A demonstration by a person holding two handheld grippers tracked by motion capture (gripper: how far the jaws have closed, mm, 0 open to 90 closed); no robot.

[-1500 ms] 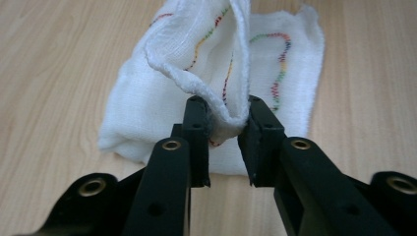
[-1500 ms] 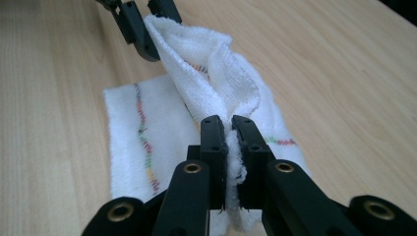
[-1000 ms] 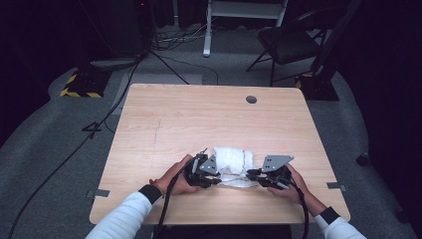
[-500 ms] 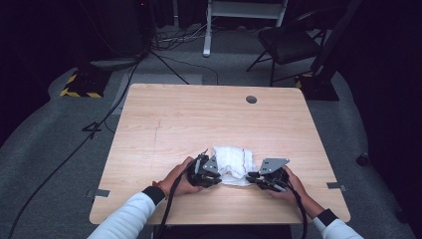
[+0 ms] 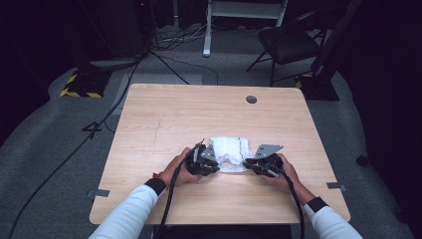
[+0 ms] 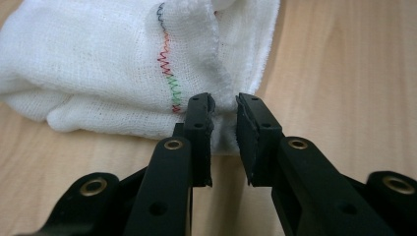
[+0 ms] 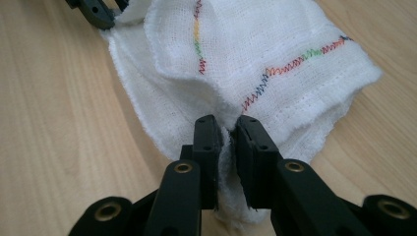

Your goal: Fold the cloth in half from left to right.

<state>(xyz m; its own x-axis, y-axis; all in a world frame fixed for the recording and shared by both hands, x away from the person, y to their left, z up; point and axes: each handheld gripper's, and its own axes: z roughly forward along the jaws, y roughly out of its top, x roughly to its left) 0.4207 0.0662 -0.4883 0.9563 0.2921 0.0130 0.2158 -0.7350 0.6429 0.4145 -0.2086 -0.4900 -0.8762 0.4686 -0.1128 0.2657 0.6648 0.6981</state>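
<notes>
A white gauze cloth [image 5: 230,149] with a multicoloured zigzag stitch lies crumpled on the wooden table [image 5: 209,114], near its front. At the cloth's left edge my left gripper [image 5: 209,163] stands open with a narrow gap. In the left gripper view a raised fold of the cloth [image 6: 123,64] reaches the tips of that gripper [image 6: 222,105]. My right gripper [image 5: 255,165] is at the cloth's right front edge. The right gripper view has it [image 7: 227,125] shut on a pinched-up ridge of the cloth [image 7: 275,54].
A round cable hole [image 5: 251,99] sits near the table's far right edge. Beyond the table stand a dark chair [image 5: 288,45], a white frame [image 5: 244,15] and cables on the grey floor. Bare wood lies all around the cloth.
Both hands have shifted only slightly; the right gripper has edged a little left and inward against the cloth. The cloth stays in the same spot.
</notes>
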